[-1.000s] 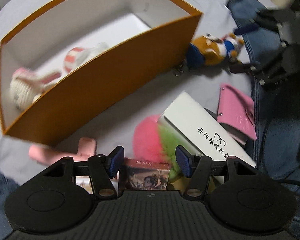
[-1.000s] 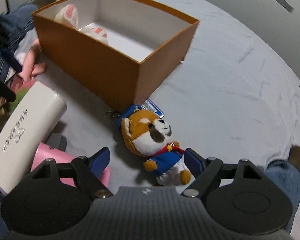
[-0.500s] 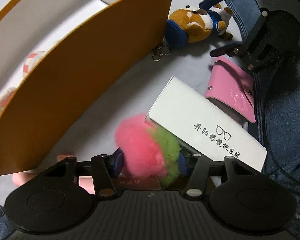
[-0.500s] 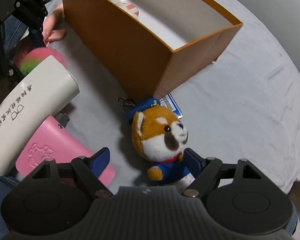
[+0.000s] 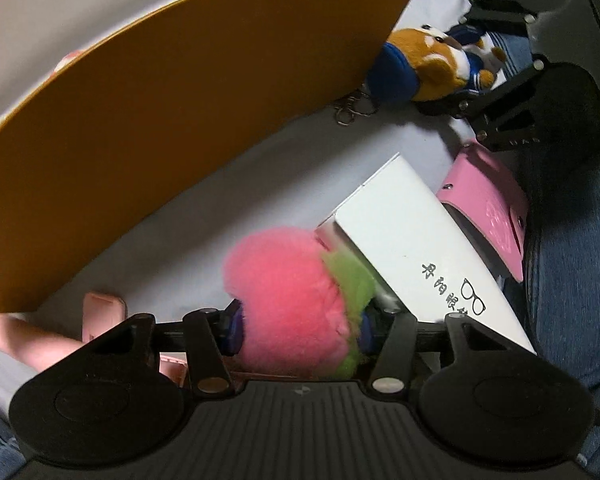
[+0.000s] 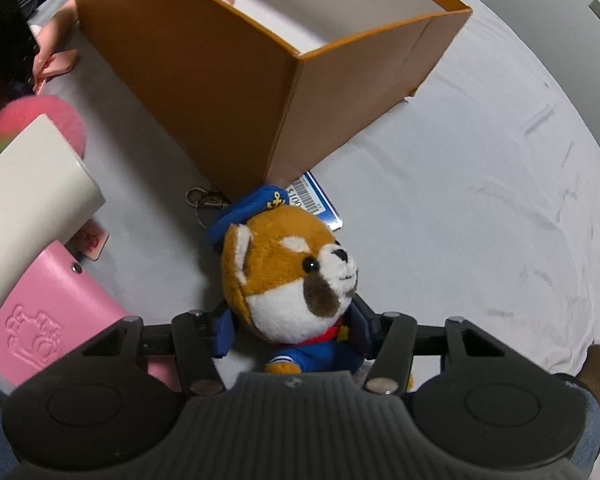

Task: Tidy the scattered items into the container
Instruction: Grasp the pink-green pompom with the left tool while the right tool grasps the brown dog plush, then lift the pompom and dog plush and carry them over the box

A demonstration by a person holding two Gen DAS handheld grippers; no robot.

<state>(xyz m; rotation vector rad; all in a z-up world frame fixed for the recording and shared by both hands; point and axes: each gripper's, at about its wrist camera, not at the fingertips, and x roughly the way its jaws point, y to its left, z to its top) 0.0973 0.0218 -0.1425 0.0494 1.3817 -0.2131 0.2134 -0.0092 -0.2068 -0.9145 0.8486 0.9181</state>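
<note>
The pink fluffy ball (image 5: pixel 296 300) is squeezed by the left claw (image 5: pixel 300 330), beside the orange box (image 5: pixel 180 120). The plush dog (image 6: pixel 292 280) is clamped in the right claw (image 6: pixel 294 330), lying on the grey sheet (image 6: pixel 480 200) near the box corner.

Pink-green pompom (image 5: pixel 296 300) and sailor plush (image 6: pixel 292 280) lie beside orange box (image 6: pixel 228 60).

White-sheeted bed (image 6: pixel 480 200), orange box (image 6: pixel 228 80), pink wallet (image 6: pixel 48 320), barcode card (image 6: pixel 320 204)
</note>
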